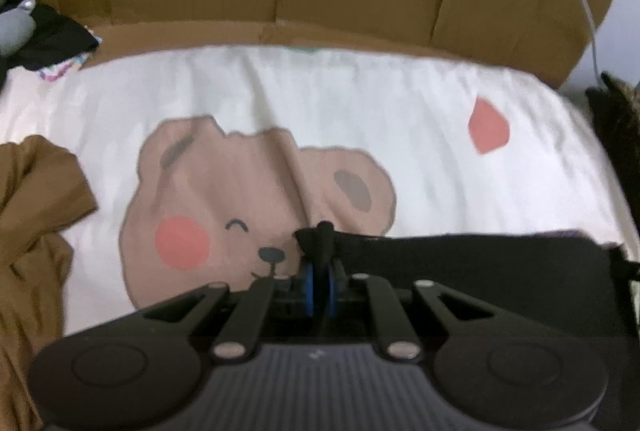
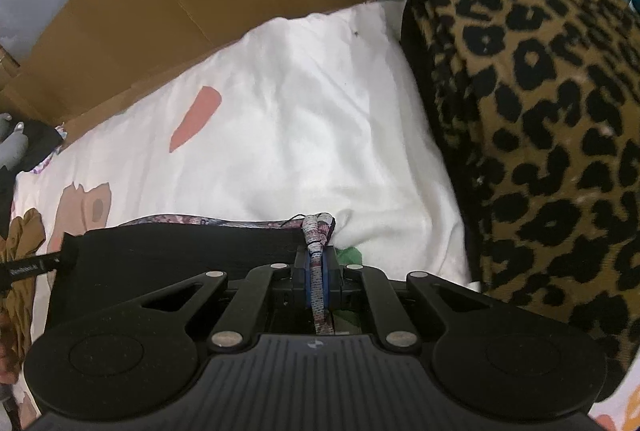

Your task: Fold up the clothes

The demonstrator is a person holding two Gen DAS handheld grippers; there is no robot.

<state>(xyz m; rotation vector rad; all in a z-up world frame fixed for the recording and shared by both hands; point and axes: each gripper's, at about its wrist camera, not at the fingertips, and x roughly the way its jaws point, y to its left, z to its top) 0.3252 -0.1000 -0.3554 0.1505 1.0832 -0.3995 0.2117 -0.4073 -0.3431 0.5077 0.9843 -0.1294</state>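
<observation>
Bear bedsheet [image 1: 320, 103] under my hand-held grippers: left [image 1: 320, 271] and right [image 2: 318, 271] both pinch the black garment [image 1: 460, 271]; only right view shows leopard cloth [image 2: 540, 111].

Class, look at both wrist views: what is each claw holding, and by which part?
Both hold one black garment with a patterned underside. The left claw pinches its left corner; the right claw pinches its right corner, where the patterned edge bunches.
</observation>
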